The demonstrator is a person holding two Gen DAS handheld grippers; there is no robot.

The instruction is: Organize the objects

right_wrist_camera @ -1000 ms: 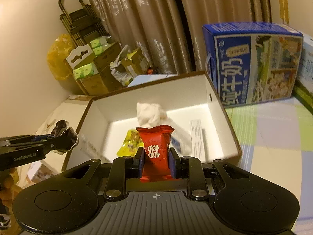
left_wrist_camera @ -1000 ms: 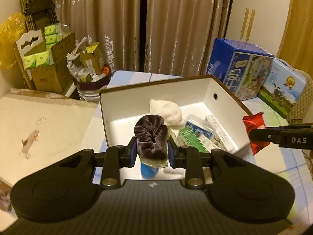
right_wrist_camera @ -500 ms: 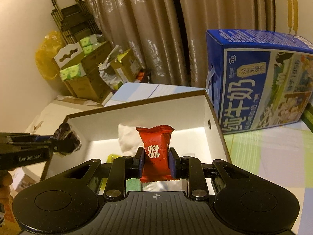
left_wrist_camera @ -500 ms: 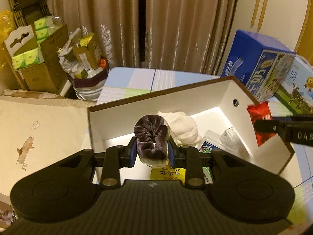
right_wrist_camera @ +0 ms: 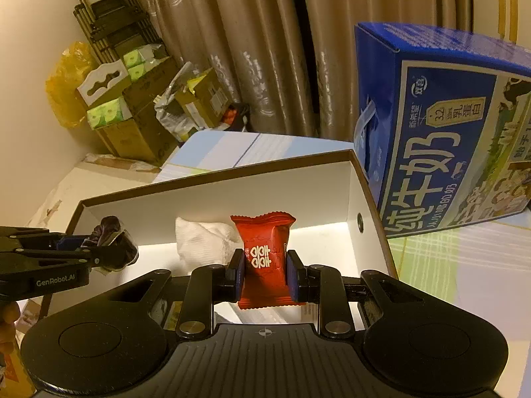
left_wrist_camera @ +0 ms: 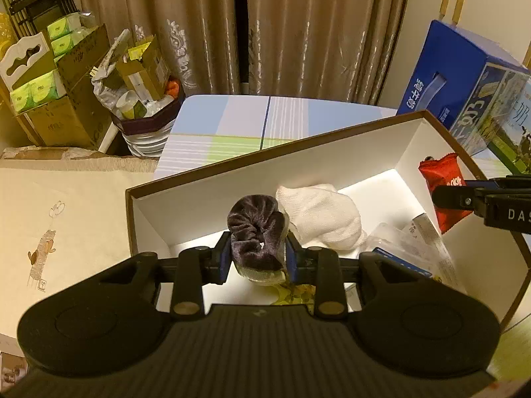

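The left gripper [left_wrist_camera: 257, 260] is closed tight on a dark purple velvet scrunchie [left_wrist_camera: 256, 230], its blue pads pressing in from both sides. The scrunchie stands on edge above the fingers, its bulk rising upward and its puckered centre facing back toward the wrist camera. It hangs over the near-left part of an open white box with a brown rim [left_wrist_camera: 265, 156].

The right gripper [right_wrist_camera: 265, 273] is clamped on a red candy packet [right_wrist_camera: 264, 258]. The packet's long axis runs straight up and down, with one crimped end at the top and the other below the fingers, and its white printed face is turned toward the camera. It is held over the box [right_wrist_camera: 215, 179] toward the right-hand wall, which has a small round hole in it.

Inside the box, a crumpled white cloth [left_wrist_camera: 318, 212] lies against the far wall, just beside the scrunchie in the left wrist view. Clear plastic-wrapped packets [left_wrist_camera: 408, 245] lie on the box floor to the right, and a yellow wrapper [left_wrist_camera: 295, 293] shows under the left gripper.

The box sits on a table with a pale checked cloth [left_wrist_camera: 225, 126]. A blue milk carton case [right_wrist_camera: 441, 132] stands just beside the box's right side, and brown curtains [left_wrist_camera: 292, 26] hang behind.
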